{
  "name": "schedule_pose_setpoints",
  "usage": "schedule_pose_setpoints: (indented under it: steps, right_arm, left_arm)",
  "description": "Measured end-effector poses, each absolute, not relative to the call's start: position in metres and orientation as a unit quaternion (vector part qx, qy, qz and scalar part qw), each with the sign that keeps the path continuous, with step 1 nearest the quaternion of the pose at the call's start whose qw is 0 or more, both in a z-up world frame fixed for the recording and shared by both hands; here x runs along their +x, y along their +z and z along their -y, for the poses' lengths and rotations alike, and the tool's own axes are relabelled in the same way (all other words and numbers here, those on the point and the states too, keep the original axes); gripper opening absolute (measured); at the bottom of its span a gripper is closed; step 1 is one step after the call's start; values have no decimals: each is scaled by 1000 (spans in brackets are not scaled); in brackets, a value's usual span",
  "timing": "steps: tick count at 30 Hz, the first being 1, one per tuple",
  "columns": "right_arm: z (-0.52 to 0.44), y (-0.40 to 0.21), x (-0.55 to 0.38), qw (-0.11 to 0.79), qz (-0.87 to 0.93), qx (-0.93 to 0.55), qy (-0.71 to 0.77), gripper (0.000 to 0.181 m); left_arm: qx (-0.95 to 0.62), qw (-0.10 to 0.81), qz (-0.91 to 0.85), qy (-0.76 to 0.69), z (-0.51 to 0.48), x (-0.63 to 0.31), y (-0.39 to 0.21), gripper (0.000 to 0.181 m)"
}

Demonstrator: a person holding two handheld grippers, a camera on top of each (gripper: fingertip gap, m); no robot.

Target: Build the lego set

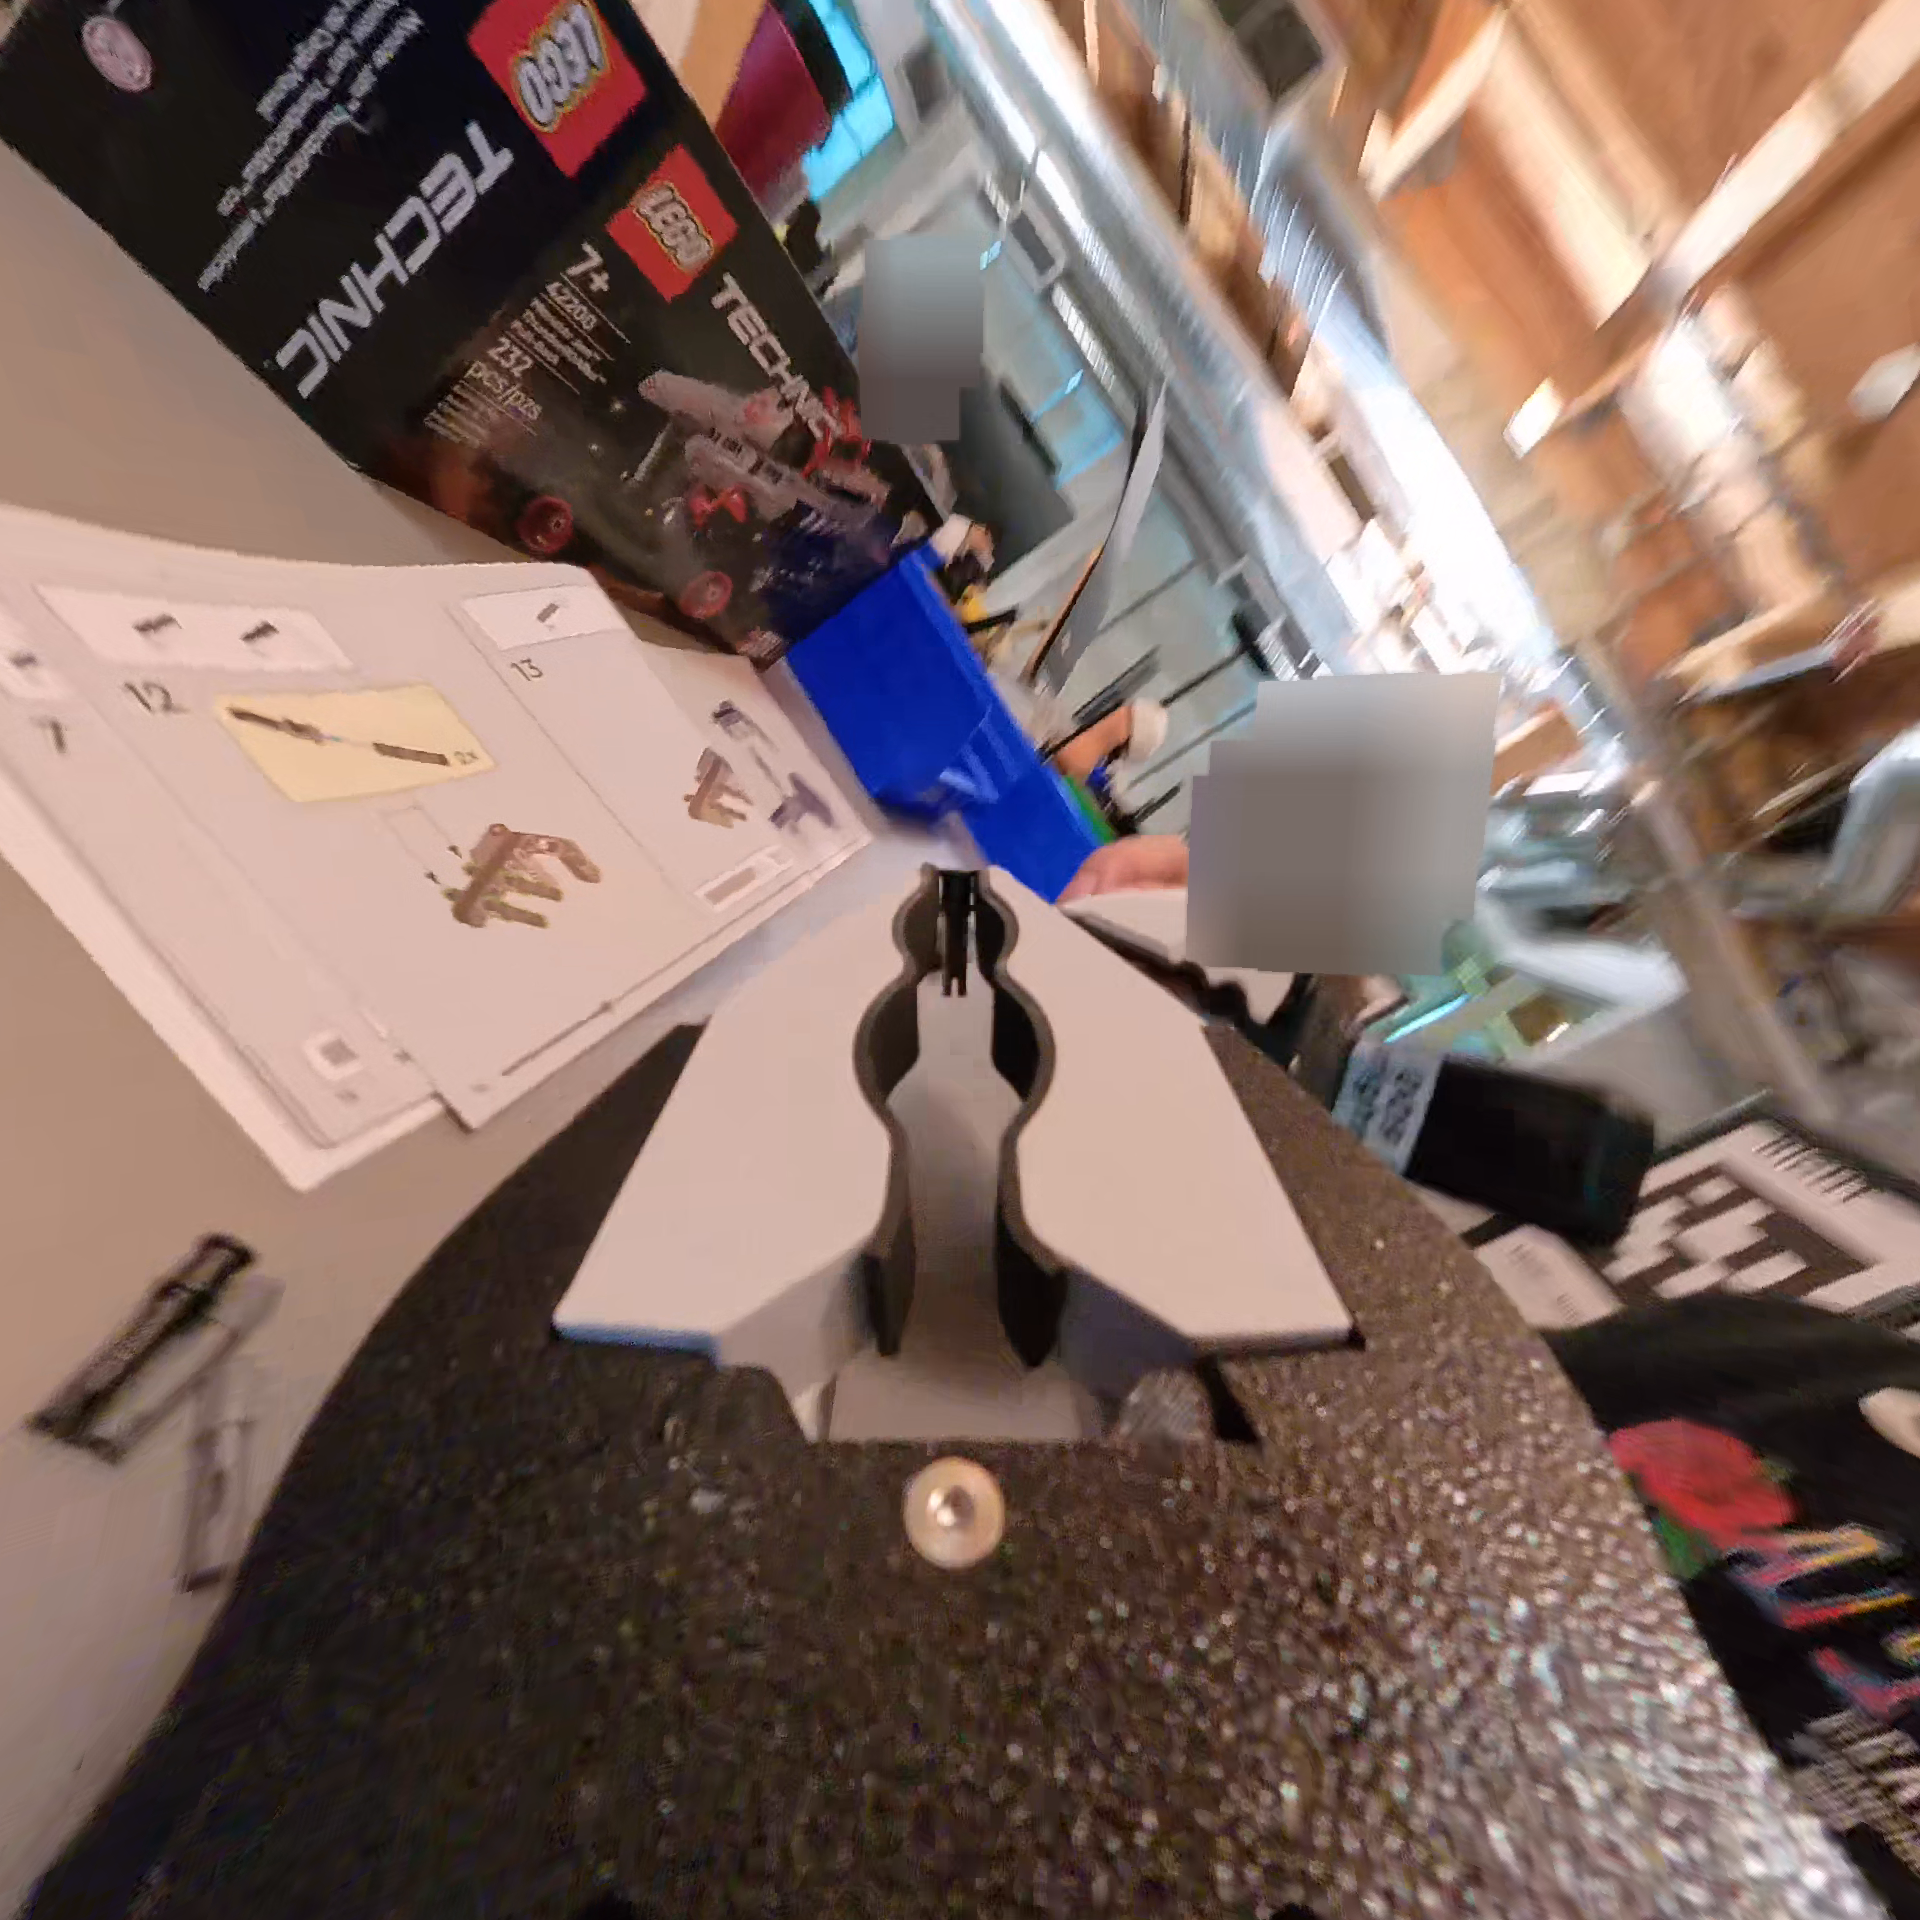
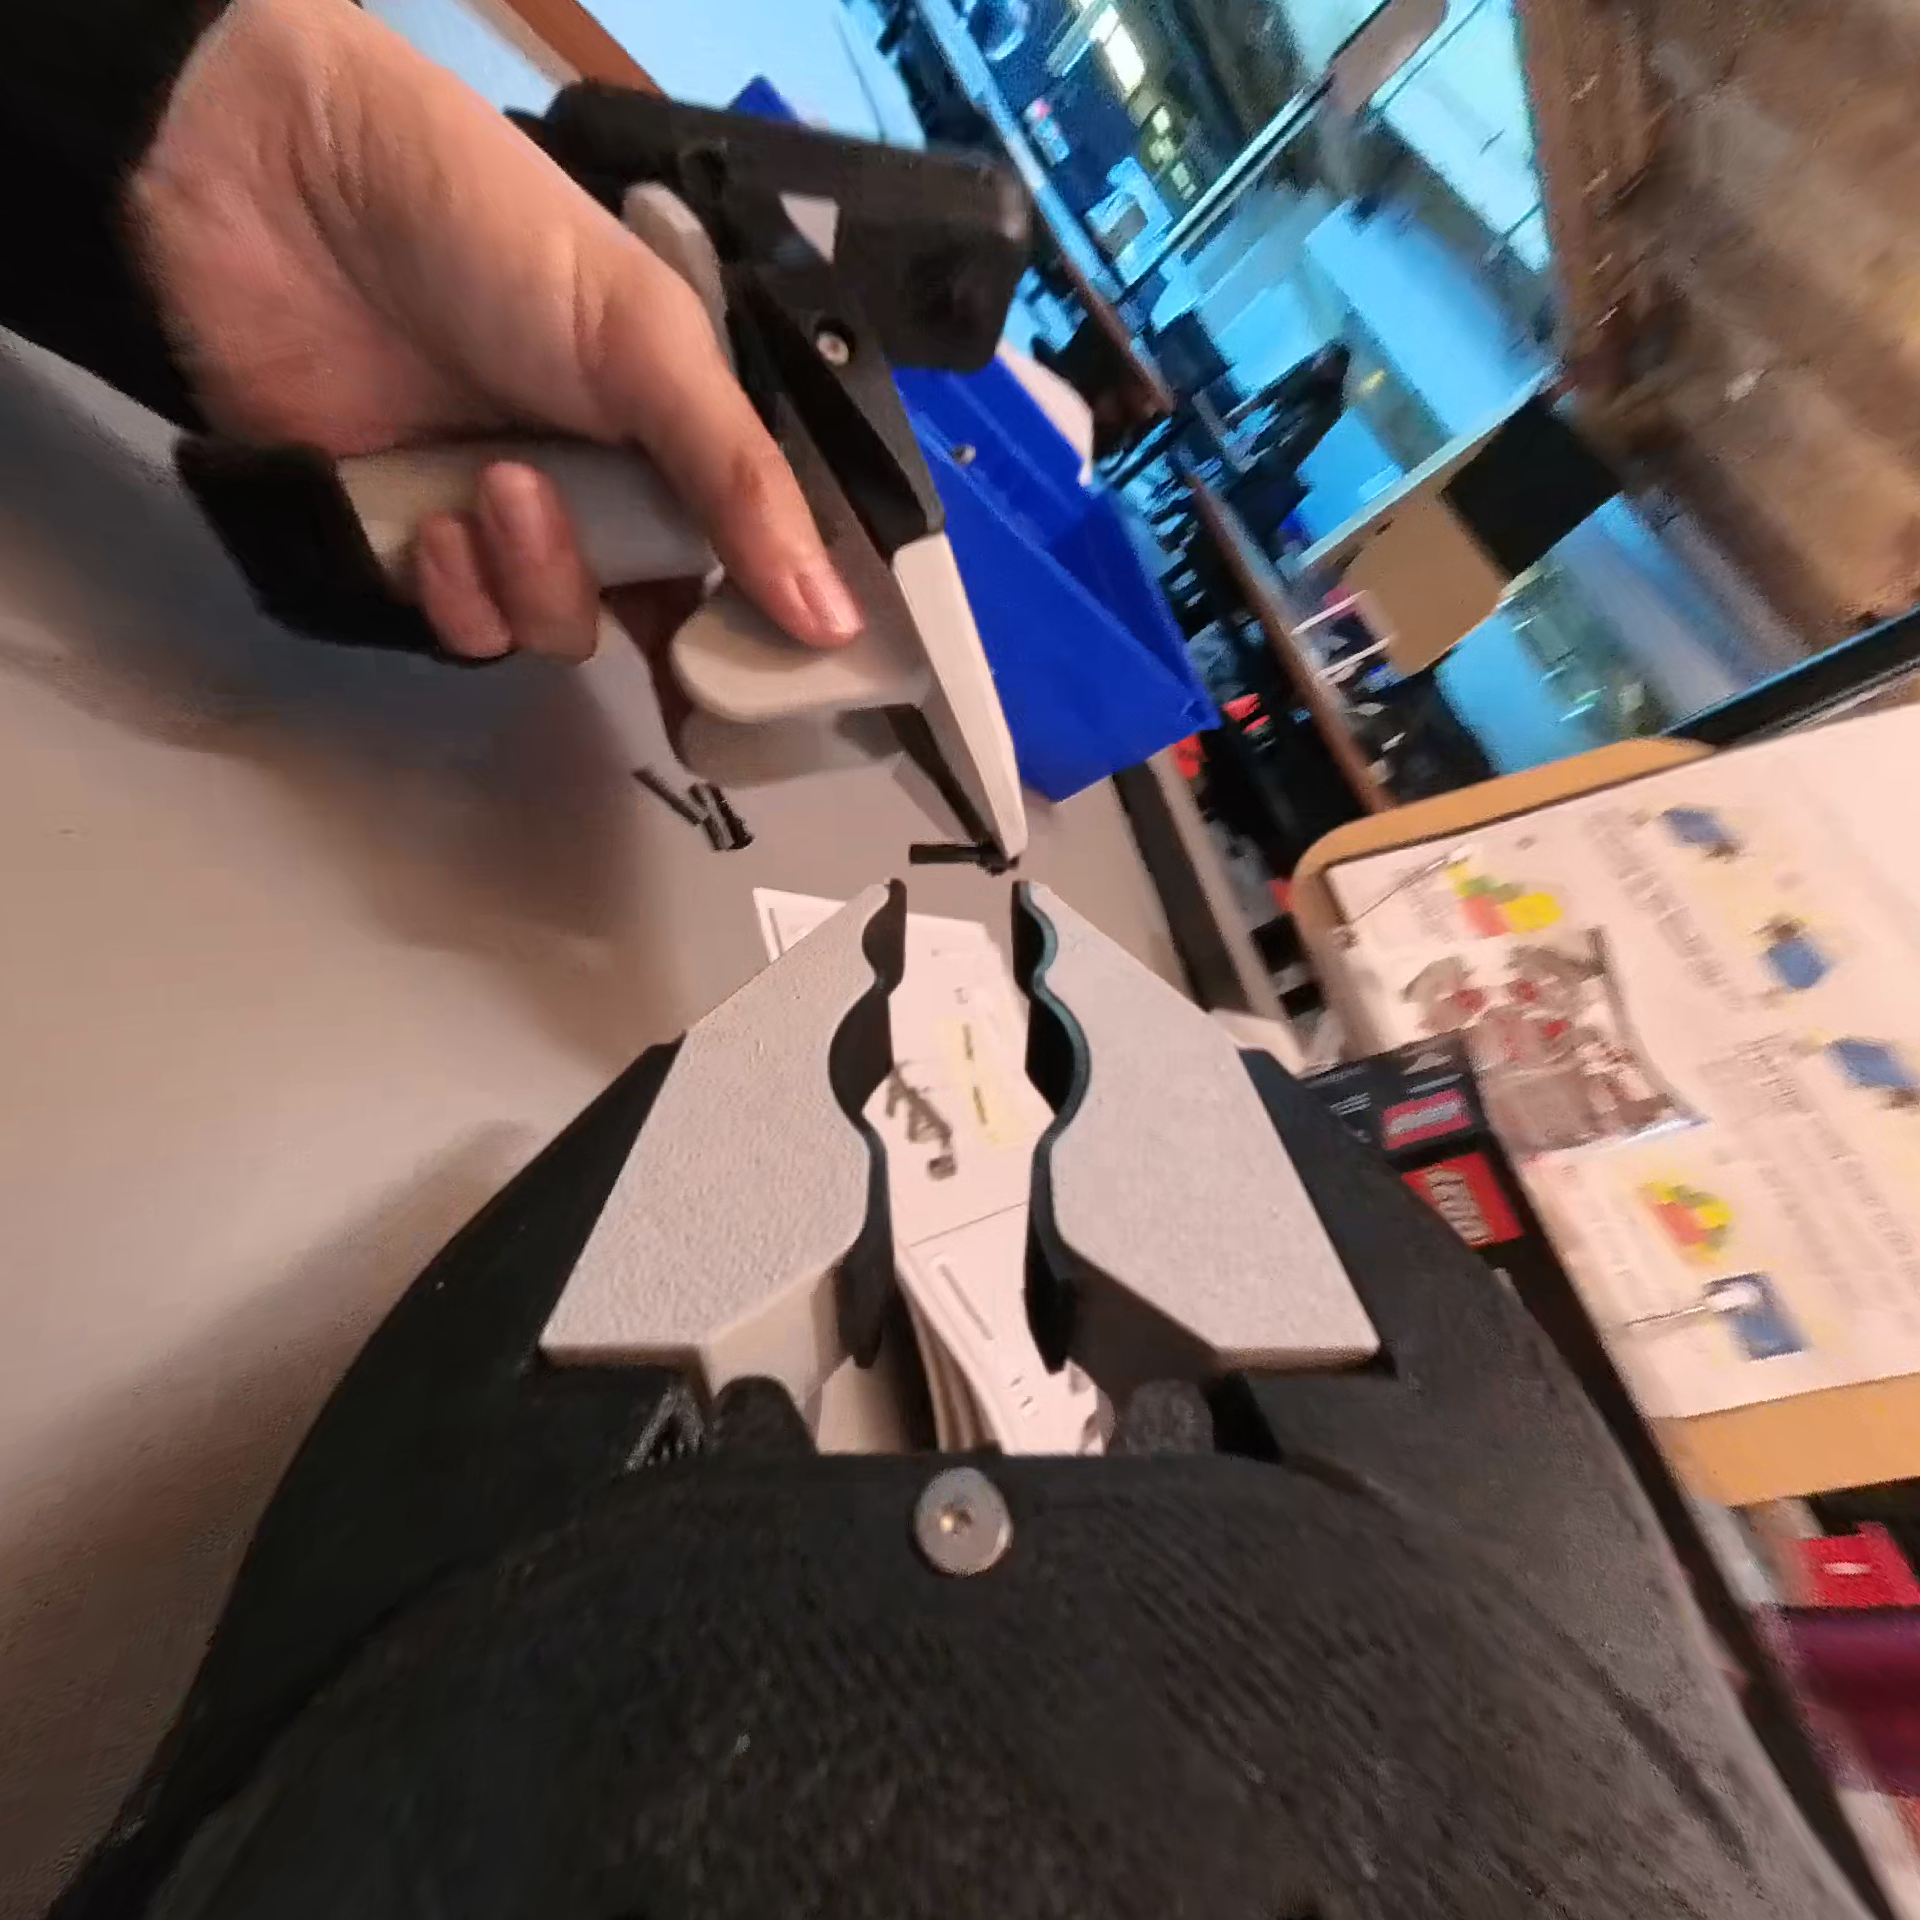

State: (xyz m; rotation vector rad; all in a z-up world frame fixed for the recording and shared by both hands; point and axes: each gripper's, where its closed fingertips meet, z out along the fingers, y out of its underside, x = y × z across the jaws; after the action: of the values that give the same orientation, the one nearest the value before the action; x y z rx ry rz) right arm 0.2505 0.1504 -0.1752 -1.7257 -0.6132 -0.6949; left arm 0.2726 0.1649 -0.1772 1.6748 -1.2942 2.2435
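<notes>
In the left wrist view my left gripper (image 1: 954, 896) is shut on a small black pin (image 1: 954, 935) held upright at its tips, above the table edge. In the right wrist view a hand holds that left gripper (image 2: 1000, 844), tilted down, with the black pin (image 2: 948, 854) sticking out sideways from its tips. My right gripper (image 2: 958, 896) is open and empty, its tips just below that pin and apart from it. One of the right gripper's grey fingers (image 1: 1127, 920) shows beside my left tips. The open instruction booklet (image 1: 416, 810) lies on the table; it also shows between my right fingers (image 2: 956, 1101).
The black Lego box (image 1: 468, 260) stands behind the booklet. A blue bin (image 1: 914, 707) sits past it, also in the right wrist view (image 2: 1049, 582). Loose black pins (image 2: 696, 805) and dark pieces (image 1: 145, 1340) lie on the grey table. A printed sheet on a wooden board (image 2: 1621, 1091) is at right.
</notes>
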Motion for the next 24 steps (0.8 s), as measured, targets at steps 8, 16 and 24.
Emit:
schedule_pose_setpoints:
  steps: [8, 16, 24]
  right_arm:
    - [-160, -161, 236, 566, 288, -668, -388, 20]
    - [-157, -150, 241, 576, 282, -638, -428, 17]
    - [-158, -150, 243, 569, 287, -630, -444, 10]
  left_arm:
    - [550, 83, 326, 764, -166, 269, -161, 4]
    - [537, 93, 330, 771, -156, 263, -147, 4]
    - [538, 154, 281, 780, -148, 261, -142, 3]
